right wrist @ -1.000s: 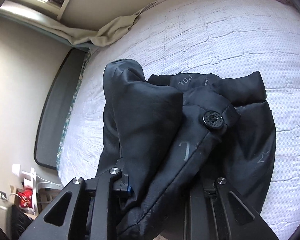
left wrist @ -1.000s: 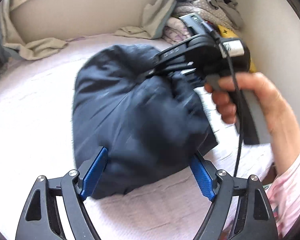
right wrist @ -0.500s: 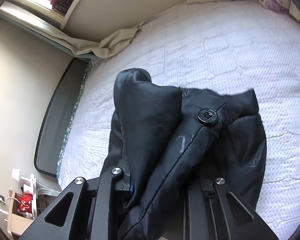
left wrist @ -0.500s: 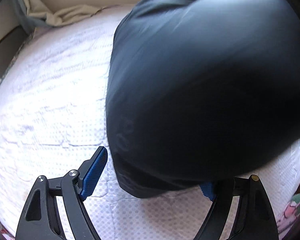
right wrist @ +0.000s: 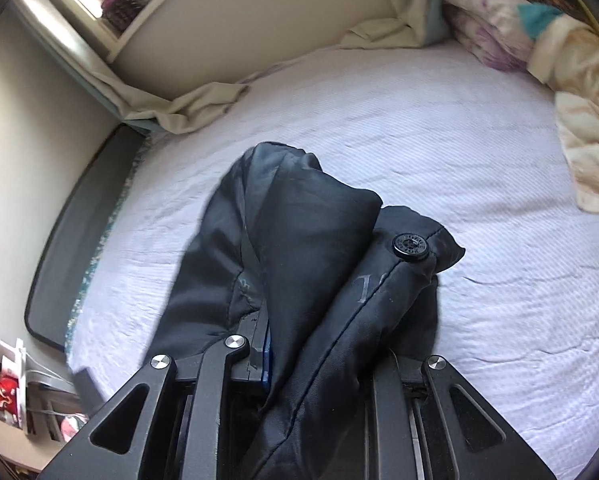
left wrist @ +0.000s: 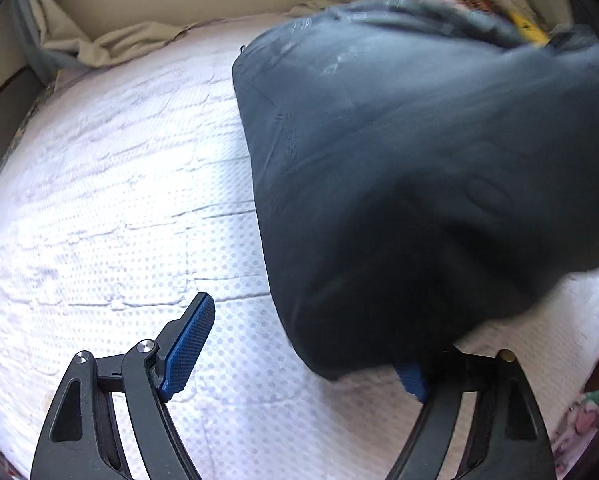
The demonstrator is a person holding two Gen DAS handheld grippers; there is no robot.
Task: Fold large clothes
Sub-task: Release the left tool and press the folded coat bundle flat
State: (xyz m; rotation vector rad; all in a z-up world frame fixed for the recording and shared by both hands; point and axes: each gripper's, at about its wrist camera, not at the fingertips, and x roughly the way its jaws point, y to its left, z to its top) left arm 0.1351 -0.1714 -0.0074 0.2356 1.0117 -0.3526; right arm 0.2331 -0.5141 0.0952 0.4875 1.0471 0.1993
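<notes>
A dark navy padded jacket (left wrist: 419, 180) hangs bunched above the white quilted bed (left wrist: 119, 200) and fills the right half of the left wrist view. My left gripper (left wrist: 303, 340) is low over the bed with its jaws closing. Its left blue pad (left wrist: 187, 348) is bare, and the jacket's lowest fold drapes over the right pad (left wrist: 411, 382). In the right wrist view my right gripper (right wrist: 323, 356) is shut on a thick fold of the jacket (right wrist: 299, 240), whose black snap button (right wrist: 409, 245) faces up. The bed (right wrist: 419, 140) lies below.
A crumpled beige sheet (right wrist: 195, 108) lies along the bed's far edge under the wall. Piled bedding and clothes (right wrist: 539, 40) crowd the far right corner. A dark bed board (right wrist: 71, 240) bounds the left side, with floor clutter (right wrist: 3, 392) beyond it.
The jacket has risen off the bed and swung right in the left wrist view, hiding the person's hand and the right gripper. The left gripper has sunk closer to the bed.
</notes>
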